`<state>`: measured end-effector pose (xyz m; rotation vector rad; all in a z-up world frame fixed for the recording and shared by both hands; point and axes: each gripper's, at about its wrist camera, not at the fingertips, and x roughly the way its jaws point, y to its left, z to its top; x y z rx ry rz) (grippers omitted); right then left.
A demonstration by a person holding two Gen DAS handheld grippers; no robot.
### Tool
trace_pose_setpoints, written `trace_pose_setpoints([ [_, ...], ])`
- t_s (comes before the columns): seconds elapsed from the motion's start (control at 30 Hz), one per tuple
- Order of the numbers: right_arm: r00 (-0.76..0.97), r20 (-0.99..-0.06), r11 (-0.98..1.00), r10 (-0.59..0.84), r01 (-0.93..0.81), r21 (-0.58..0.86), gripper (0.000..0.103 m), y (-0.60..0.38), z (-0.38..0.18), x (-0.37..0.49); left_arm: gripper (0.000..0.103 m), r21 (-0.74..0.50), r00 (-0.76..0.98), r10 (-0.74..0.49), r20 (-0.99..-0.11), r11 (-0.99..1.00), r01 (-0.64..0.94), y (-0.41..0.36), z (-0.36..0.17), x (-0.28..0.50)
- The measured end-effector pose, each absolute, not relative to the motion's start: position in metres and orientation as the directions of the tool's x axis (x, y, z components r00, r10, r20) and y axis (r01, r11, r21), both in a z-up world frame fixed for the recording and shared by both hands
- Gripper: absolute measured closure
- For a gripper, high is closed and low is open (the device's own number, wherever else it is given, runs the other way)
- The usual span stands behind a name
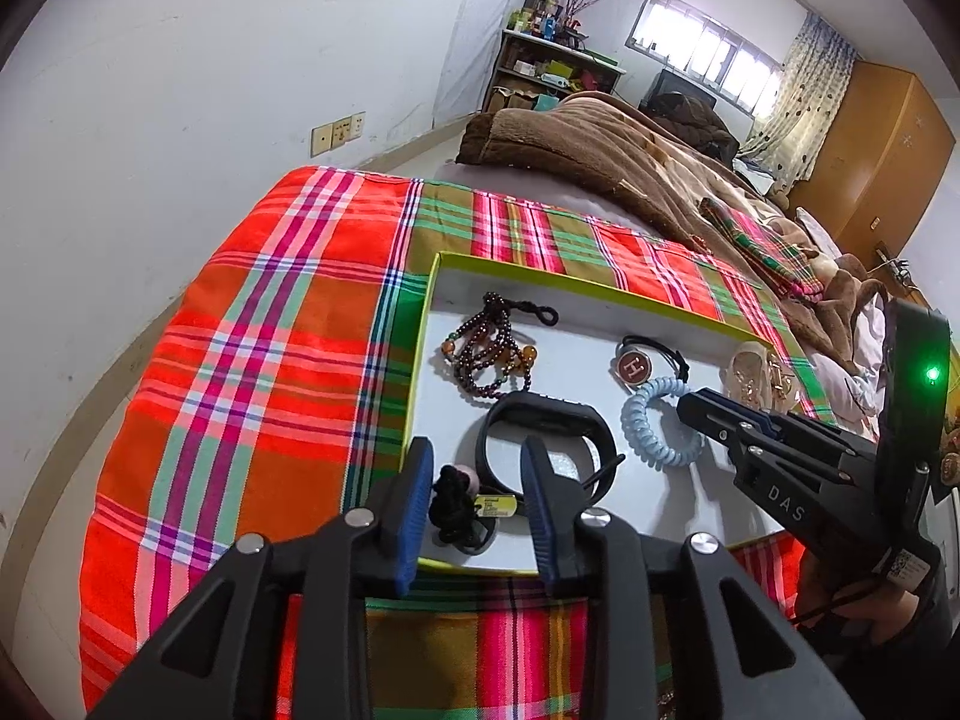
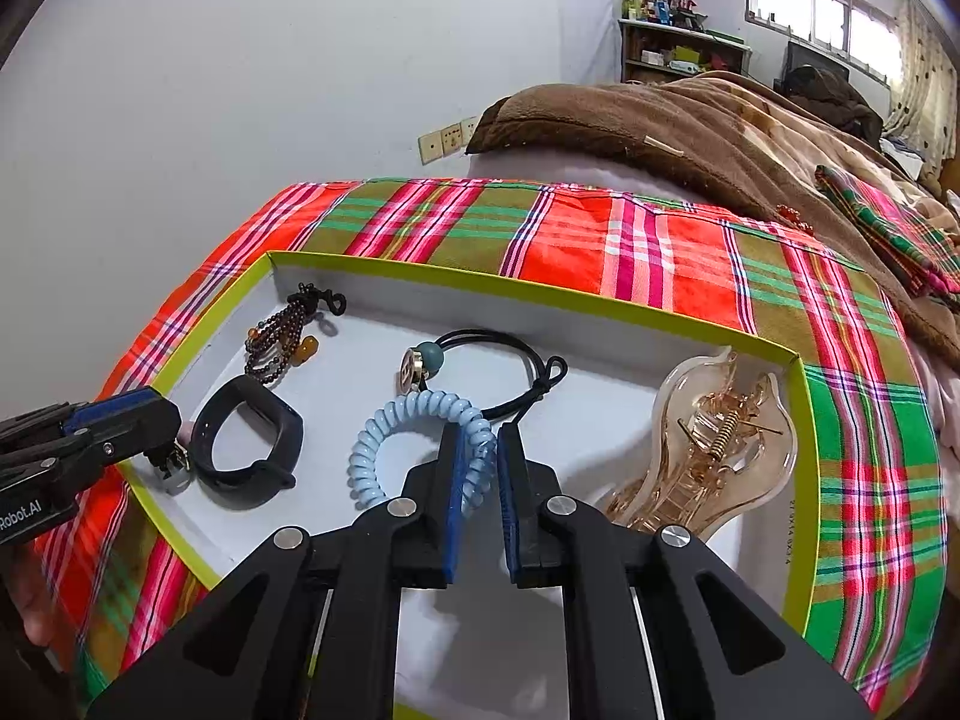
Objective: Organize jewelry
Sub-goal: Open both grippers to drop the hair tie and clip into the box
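A white tray with a lime-green rim [image 1: 433, 300] [image 2: 540, 291] lies on a plaid cloth. It holds a dark bead bracelet [image 1: 486, 354] [image 2: 279, 330], a black wristband [image 1: 546, 415] [image 2: 252, 438], a black cord with a round charm [image 1: 634, 366] [image 2: 420, 363], a light blue spiral hair tie [image 1: 645, 426] [image 2: 375, 450] and a clear amber hair claw [image 2: 720, 438]. My left gripper [image 1: 477, 447] [image 2: 162, 414] stands open at the tray's near left corner, a black knotted cord piece with a yellow tag [image 1: 456, 504] lying loose between its fingers. My right gripper [image 2: 479, 432] [image 1: 687, 402] is shut on the spiral hair tie.
The red, green and pink plaid cloth [image 1: 270, 360] [image 2: 660, 240] covers the bed end near a white wall. A brown blanket [image 1: 600, 150] [image 2: 690, 126] is heaped behind the tray. A cluttered shelf [image 1: 540, 72], a window and a wooden wardrobe [image 1: 870, 162] stand far back.
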<state>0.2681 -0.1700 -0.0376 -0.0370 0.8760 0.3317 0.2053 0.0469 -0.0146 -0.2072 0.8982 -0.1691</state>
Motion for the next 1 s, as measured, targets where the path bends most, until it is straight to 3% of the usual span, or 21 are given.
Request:
trace_pose_setpoints([
  [0.13,0.592,-0.758,0.948,0.275,-0.299,0.110,0.090,-0.171,-0.037,0.268,0.063,-0.258,0.612,-0.241,-0.753,0.964,0.062,0.046,-0.015,0.205],
  [0.5,0.597,-0.752,0.948,0.280,-0.295,0.120,0.071,-0.172,-0.033,0.267,0.058,-0.259,0.607,-0.245,-0.756,0.964,0.067,0.044,-0.014,0.205],
  [1.0,0.615,-0.733,0.946,0.290,-0.300,0.123,0.070,-0.175,-0.020,0.251,0.053,-0.248,0.625,-0.235,-0.745,0.966,0.068,0.045,0.001,0.191],
])
